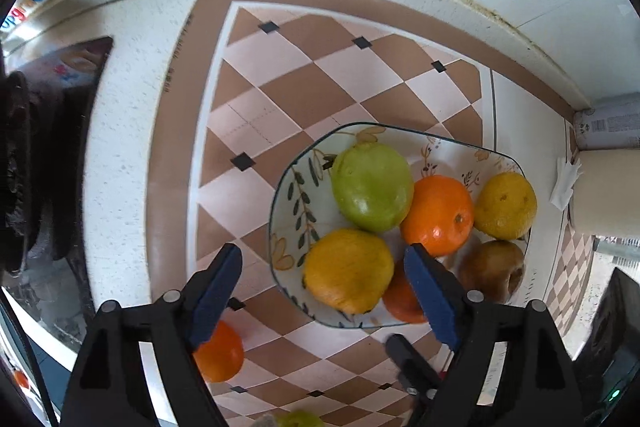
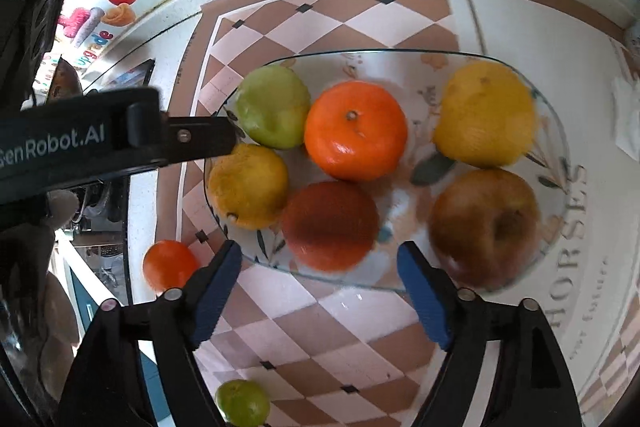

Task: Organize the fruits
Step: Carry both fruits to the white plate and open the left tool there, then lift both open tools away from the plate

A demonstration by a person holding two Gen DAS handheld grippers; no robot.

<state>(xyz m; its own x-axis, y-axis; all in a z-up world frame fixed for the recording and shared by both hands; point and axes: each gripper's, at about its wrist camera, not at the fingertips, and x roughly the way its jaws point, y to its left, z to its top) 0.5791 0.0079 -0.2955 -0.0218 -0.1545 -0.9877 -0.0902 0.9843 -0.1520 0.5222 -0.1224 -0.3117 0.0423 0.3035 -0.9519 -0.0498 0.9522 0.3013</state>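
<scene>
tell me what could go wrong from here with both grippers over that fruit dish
1. The glass dish is crowded: six fruits touch or nearly touch, so adding another could roll one, such as the brown apple near the rim, off.
2. The left gripper and right gripper both hang open over the same dish and could collide.
3. The loose orange and small green fruit lie toward the counter's edge; a nudge might send them off.
</scene>
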